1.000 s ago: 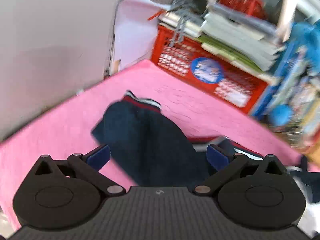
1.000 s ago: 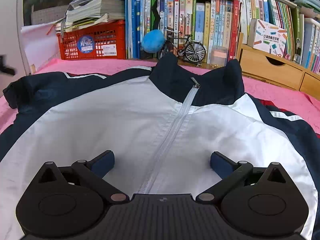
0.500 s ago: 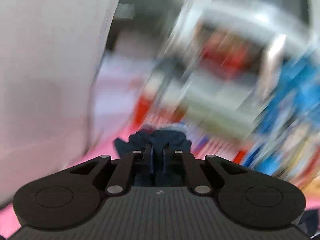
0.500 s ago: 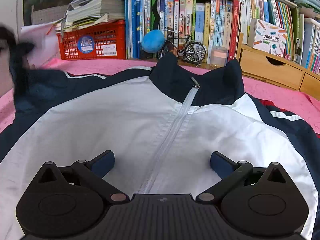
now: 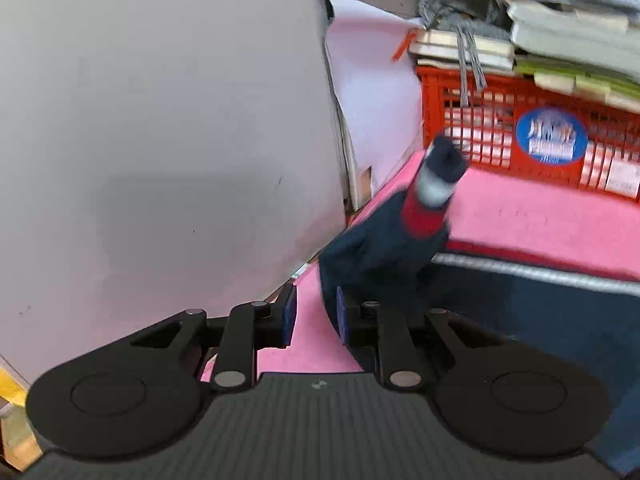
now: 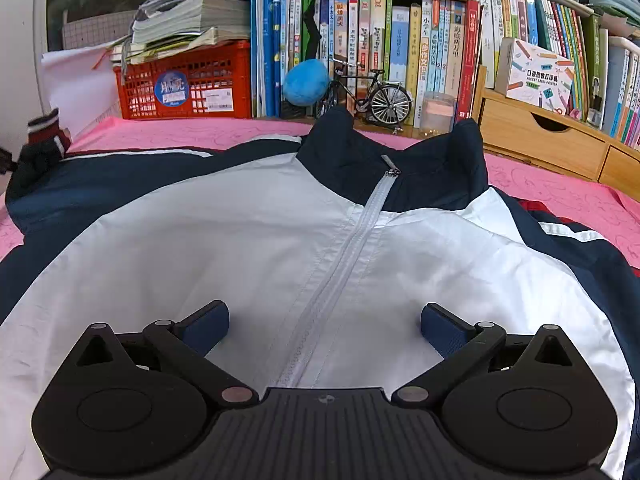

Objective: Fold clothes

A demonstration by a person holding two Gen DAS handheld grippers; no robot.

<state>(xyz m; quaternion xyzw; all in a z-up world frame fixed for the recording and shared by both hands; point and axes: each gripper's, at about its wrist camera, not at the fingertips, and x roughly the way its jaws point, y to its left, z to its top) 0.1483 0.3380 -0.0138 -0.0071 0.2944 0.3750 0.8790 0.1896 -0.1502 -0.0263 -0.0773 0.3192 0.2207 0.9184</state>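
**Left gripper parts beside the raised sleeve, right gripper spread over the jacket front**

Left wrist view: The left gripper point(image 5: 313, 316) has its blue pads a narrow gap apart, and the jaws are opening. Only the pink bed cover point(image 5: 540, 216) shows in the gap between them. The navy sleeve point(image 5: 372, 252) of the jacket runs just past the right-hand pad, close enough to seem to brush its outer side; whether it touches cannot be told. Ahead of the fingers and a little to their right, the sleeve rises off the cover and ends in a blurred cuff point(image 5: 434, 184) banded red, white and navy, pointing up and away. To the gripper's right lies the dark body of the jacket with a white and red stripe. A grey panel point(image 5: 160, 120) fills the space to the left. Far ahead on the right stands a red plastic crate point(image 5: 500, 128) with books stacked on top.

Right wrist view: The right gripper point(image 6: 324, 326) is spread wide, nothing between its pads. It hangs over the white front of the jacket point(image 6: 248, 248), which lies flat on the pink cover, and the closed zip point(image 6: 344, 248) runs straight ahead from between the fingers up to the navy collar point(image 6: 400, 168). Far off to the left the cuff point(image 6: 46, 128) stands above the cover. Beyond the collar are a bookshelf point(image 6: 400, 40), a model bicycle point(image 6: 372, 92) and a blue plush ball point(image 6: 306, 82).
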